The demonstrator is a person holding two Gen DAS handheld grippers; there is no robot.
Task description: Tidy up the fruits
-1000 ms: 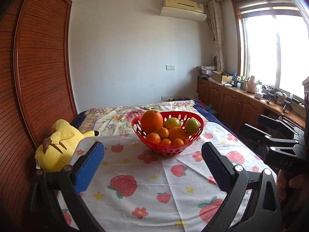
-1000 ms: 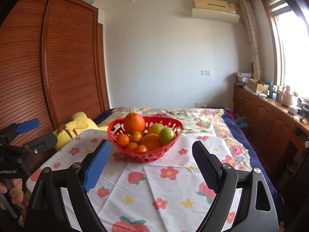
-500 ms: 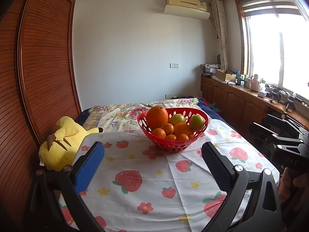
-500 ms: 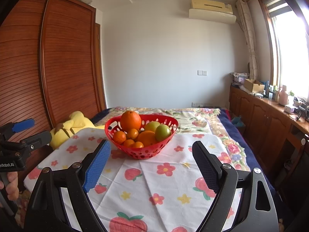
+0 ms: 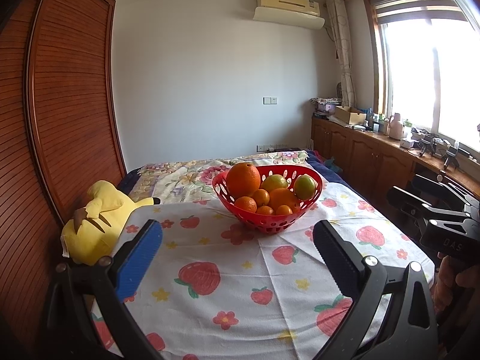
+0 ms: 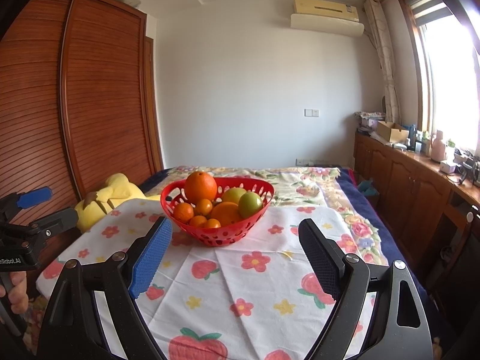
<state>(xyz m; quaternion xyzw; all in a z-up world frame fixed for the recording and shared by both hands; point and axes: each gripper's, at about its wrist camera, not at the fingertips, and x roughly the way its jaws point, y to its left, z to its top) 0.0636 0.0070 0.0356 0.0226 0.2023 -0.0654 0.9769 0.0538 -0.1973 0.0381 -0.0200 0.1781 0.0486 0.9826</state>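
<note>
A red perforated basket [image 5: 312, 180] [image 6: 267, 187] stands on a strawberry-print cloth [image 5: 234, 270] [image 6: 258, 273]. It holds a big orange [image 5: 243, 180] [image 6: 200, 187], several small oranges and two green fruits [image 5: 304, 187] [image 6: 250, 204]. My left gripper [image 5: 237, 240] is open, short of the basket with nothing between its fingers. My right gripper [image 6: 235, 240] is open too, empty, just in front of the basket. Each gripper shows at the side of the other's view.
A yellow plush toy [image 5: 96, 219] [image 6: 111, 195] lies left of the cloth against a wooden slatted wardrobe [image 5: 60, 120]. A flowered bed cover [image 6: 315, 180] stretches behind. Wooden cabinets [image 5: 375, 156] with clutter run under the window at right.
Both views have drifted slightly, so the basket sits a little to the right in the left wrist view. Both grippers stay open and empty.
</note>
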